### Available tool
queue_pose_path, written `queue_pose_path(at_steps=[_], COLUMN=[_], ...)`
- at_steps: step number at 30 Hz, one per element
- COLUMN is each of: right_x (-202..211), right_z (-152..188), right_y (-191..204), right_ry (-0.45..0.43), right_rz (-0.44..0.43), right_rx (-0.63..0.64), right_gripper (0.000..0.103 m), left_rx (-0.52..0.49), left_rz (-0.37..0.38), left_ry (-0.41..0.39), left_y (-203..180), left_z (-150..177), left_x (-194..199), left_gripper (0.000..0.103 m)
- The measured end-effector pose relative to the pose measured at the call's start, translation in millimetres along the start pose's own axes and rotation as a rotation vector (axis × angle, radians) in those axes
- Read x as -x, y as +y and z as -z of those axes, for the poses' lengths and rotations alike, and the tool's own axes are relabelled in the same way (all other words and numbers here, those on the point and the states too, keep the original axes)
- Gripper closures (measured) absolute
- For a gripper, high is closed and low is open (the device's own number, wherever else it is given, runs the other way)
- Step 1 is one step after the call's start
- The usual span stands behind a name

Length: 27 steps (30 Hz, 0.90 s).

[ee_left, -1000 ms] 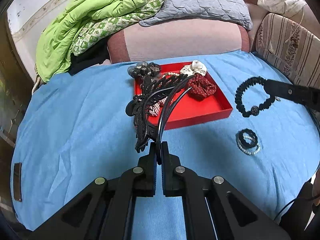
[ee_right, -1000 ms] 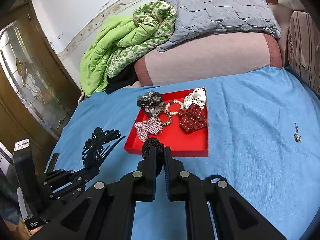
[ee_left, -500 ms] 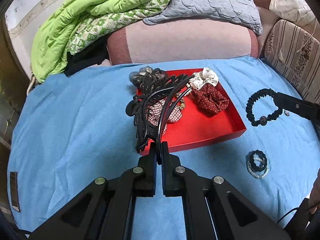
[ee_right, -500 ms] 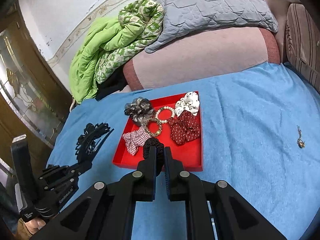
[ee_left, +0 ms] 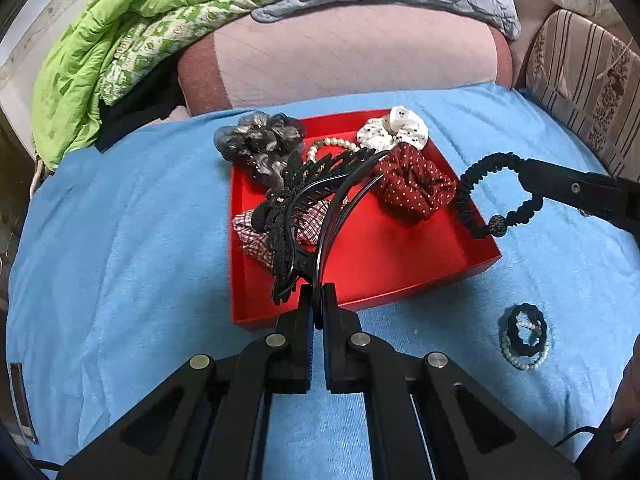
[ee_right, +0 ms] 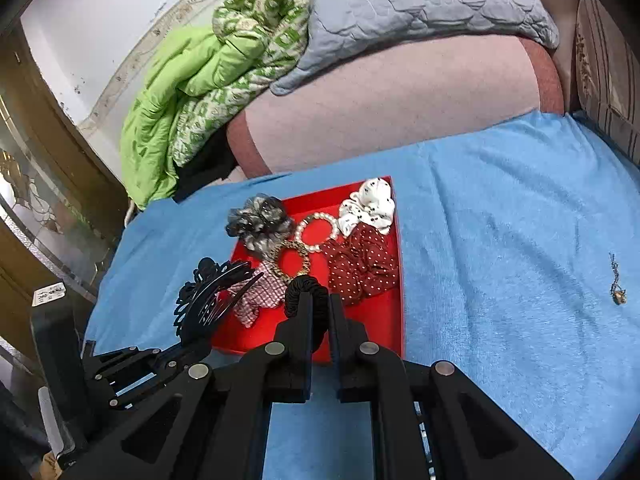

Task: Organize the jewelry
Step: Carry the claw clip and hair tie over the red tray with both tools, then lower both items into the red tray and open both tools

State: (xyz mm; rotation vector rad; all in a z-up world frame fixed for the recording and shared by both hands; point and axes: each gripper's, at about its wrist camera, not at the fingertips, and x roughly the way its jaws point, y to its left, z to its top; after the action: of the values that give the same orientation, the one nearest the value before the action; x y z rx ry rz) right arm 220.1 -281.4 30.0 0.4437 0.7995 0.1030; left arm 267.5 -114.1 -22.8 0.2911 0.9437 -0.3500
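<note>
Glossy black plastic hair comb (ee_left: pixel 320 200); matt red tray (ee_left: pixel 400 256); nubby blue cloth cover (ee_left: pixel 120 260); fabric scrunchies (ee_left: pixel 416 188).

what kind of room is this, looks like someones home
Most likely a bedroom at home. The red tray sits on a bed spread with a blue cover, and a grey pillow and a crumpled green quilt are heaped behind it.

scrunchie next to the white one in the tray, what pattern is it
Dark red with small white dots; clearest in the left wrist view.
</note>
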Motion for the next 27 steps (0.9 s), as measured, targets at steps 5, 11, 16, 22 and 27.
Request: queue_pose_path(at_steps=[5, 11, 16, 22, 27], right_x=[-22, -51, -72, -89, -96], right_z=[1, 2, 6, 12, 18], right_y=[-8, -18, -25, -30, -34], right_ry=[0.028, 0.067, 0.1, 0.133, 0.152], right_rz=[0.021, 0.04, 0.043, 0.069, 0.094], right_rx=[-0.011, -0.032, -0.049, -0.045, -0.034], right_gripper=[0.095, 0.095, 0.095, 0.095, 0.095], left_rx=[0.009, 0.019, 0.025, 0.029, 0.032], left_rz=[0.013, 0.016, 0.019, 0.034, 0.086], left_ry=[0.037, 0.082, 0.086, 0.09, 0.097], left_y=[0, -1, 2, 3, 4], left_z=[-2, -1, -4, -3, -6], left_x=[-21, -46, -53, -58, -62], left_gripper=[0.1, 0.099, 0.099, 0.099, 0.099])
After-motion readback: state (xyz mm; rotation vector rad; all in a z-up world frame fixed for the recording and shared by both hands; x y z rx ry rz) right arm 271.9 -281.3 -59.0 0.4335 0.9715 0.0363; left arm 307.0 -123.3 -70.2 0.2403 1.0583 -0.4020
